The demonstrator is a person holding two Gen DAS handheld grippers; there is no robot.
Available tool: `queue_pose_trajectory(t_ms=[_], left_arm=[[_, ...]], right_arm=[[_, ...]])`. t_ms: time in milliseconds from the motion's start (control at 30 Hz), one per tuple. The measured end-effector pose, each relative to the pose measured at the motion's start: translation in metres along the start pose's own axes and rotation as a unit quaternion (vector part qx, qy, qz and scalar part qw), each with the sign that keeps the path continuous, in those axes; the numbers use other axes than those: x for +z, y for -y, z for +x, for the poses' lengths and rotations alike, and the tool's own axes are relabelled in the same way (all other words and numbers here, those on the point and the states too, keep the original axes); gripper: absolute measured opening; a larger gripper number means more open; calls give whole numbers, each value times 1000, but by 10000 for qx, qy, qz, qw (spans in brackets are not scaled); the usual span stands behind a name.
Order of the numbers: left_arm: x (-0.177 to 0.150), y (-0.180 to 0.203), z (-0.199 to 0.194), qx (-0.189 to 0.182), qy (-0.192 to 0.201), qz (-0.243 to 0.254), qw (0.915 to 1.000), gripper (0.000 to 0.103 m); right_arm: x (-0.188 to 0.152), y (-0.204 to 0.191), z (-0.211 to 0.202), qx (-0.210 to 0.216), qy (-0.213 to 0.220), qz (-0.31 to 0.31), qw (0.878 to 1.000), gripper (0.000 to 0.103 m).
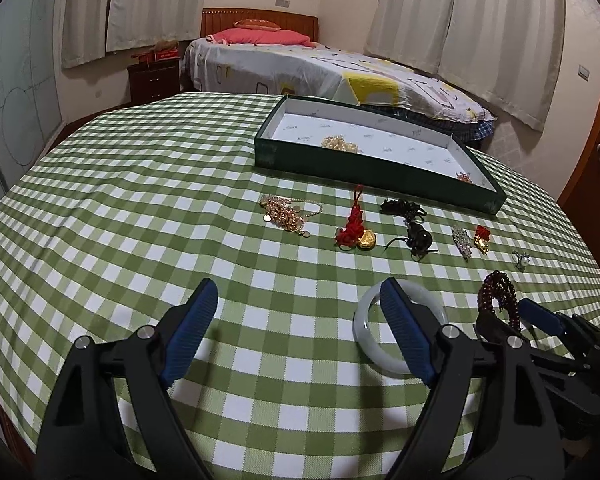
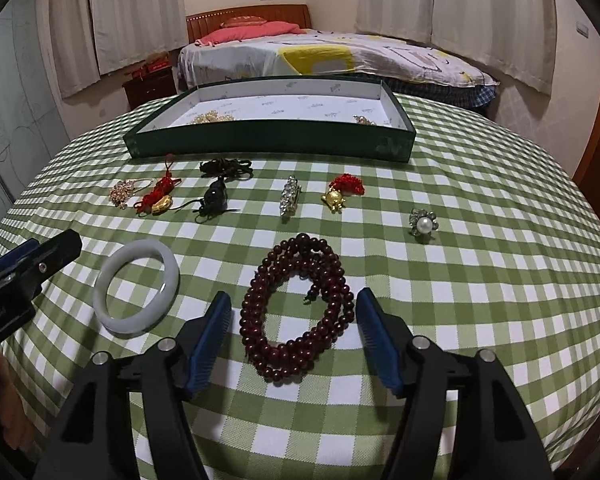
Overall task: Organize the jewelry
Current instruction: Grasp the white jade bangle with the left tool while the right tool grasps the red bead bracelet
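Beads (image 2: pixel 296 312), dark red and coiled near the tabletop's front edge, show whole only from the right wrist, between the right gripper's (image 2: pixel 294 334) spread jaws; left gripper (image 1: pixel 296 320) spread too, one finger over the white bangle (image 1: pixel 364 332).

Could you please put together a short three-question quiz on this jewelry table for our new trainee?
1. True or false: the white bangle already lies inside the green tray.
2. Which item lies between the open fingers of the right gripper?
A. the pearl ring
B. the dark red bead bracelet
C. the crystal brooch
3. Fill in: both the right gripper and the left gripper are ____, holding nothing.

Key:
1. False; it lies on the checked tablecloth, outside the tray.
2. B
3. open
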State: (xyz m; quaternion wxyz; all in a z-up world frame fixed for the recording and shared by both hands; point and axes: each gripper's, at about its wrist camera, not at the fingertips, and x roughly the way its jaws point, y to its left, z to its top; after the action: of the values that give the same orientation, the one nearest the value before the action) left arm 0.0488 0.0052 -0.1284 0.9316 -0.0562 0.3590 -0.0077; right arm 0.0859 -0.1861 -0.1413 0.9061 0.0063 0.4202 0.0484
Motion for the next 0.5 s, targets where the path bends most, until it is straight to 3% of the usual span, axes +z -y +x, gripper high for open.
queue_pose_trajectory(t_ms=[133,333,500], left_arm=[[0,5,1,-148,-12,14,9999,87],[-4,25,3,-345,-97,287,9989,88],[-6,41,7,-406,-188,437,9980,88]], right_arm=[[0,1,0,-3,-9,-22,10000,60],[0,10,-4,155,-11,77,9998,18],[-1,19,-7,240,-7,157,9996,17]])
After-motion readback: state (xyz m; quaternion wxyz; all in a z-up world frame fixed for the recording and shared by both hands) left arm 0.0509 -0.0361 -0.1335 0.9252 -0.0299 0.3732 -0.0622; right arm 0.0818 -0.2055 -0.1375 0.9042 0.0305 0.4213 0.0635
